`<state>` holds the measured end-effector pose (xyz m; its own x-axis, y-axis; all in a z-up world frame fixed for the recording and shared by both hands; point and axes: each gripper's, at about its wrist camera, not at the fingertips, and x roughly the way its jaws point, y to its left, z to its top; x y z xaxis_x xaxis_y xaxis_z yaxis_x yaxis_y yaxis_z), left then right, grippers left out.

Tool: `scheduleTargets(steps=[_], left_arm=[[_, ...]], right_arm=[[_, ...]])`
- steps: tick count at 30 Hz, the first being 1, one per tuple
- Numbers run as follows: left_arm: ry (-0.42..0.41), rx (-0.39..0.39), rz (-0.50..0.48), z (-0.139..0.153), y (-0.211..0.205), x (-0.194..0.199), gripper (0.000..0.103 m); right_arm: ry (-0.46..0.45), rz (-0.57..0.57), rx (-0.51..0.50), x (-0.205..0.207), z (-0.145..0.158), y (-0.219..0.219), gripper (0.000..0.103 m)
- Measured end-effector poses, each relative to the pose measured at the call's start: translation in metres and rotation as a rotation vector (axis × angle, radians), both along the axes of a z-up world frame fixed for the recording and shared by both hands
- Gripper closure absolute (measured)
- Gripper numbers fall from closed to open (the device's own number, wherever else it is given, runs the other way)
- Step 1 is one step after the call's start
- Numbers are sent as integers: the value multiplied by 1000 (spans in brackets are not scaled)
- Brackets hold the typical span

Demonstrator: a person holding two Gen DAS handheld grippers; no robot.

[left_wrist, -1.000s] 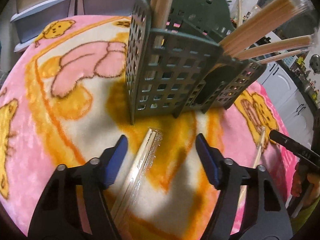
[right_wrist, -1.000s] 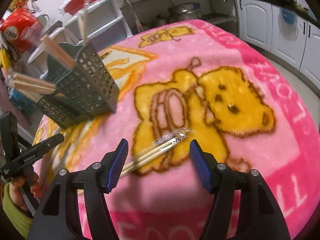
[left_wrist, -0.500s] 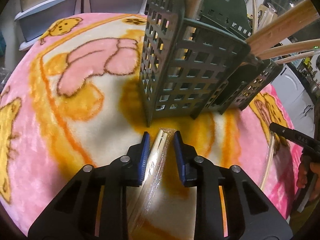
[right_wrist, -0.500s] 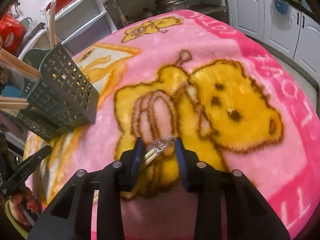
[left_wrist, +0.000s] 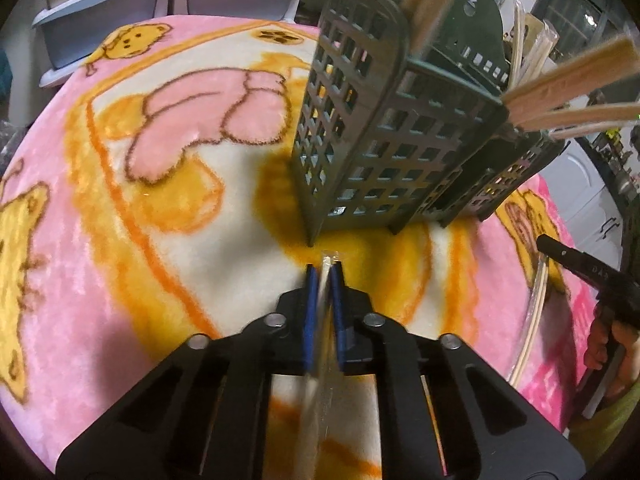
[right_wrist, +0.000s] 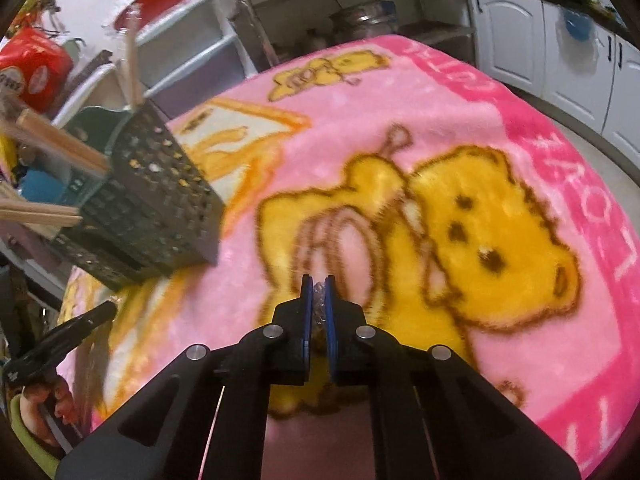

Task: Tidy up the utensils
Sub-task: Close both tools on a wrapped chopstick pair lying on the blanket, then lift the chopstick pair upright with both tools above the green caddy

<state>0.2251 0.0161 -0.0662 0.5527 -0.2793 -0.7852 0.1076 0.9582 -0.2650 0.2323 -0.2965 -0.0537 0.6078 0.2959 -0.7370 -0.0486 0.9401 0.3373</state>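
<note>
Both grippers have just clamped shut: the left gripper (left_wrist: 323, 270) pinches one wrapped chopstick pair (left_wrist: 329, 260) close before the green caddy (left_wrist: 400, 136), the right gripper (right_wrist: 318, 282) another wrapped pair (right_wrist: 319, 300) off the pink blanket (right_wrist: 460, 112). Lifting into the caddy likely follows.

Dark green lattice caddy (left_wrist: 400, 136) on a pink blanket (right_wrist: 460, 92) printed with yellow bears.

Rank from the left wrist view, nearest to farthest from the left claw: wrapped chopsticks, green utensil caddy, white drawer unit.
1. Wrapped chopsticks: clamped between the shut left claw pads.
2. Green utensil caddy: standing on the blanket just ahead, slightly right, its near corner close to the wrapper tip.
3. White drawer unit: beyond the blanket's far edge, upper left.
</note>
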Motion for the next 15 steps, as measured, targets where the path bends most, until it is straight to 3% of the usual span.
scheduleTargets(steps=[8, 15], left_arm=[[-35, -95, 13, 22, 18, -13, 100], [-138, -135, -20, 65, 17, -36, 100]], right_arm=[[-109, 53, 10, -19, 40, 15, 97], [-219, 129, 29, -41, 84, 32, 97]])
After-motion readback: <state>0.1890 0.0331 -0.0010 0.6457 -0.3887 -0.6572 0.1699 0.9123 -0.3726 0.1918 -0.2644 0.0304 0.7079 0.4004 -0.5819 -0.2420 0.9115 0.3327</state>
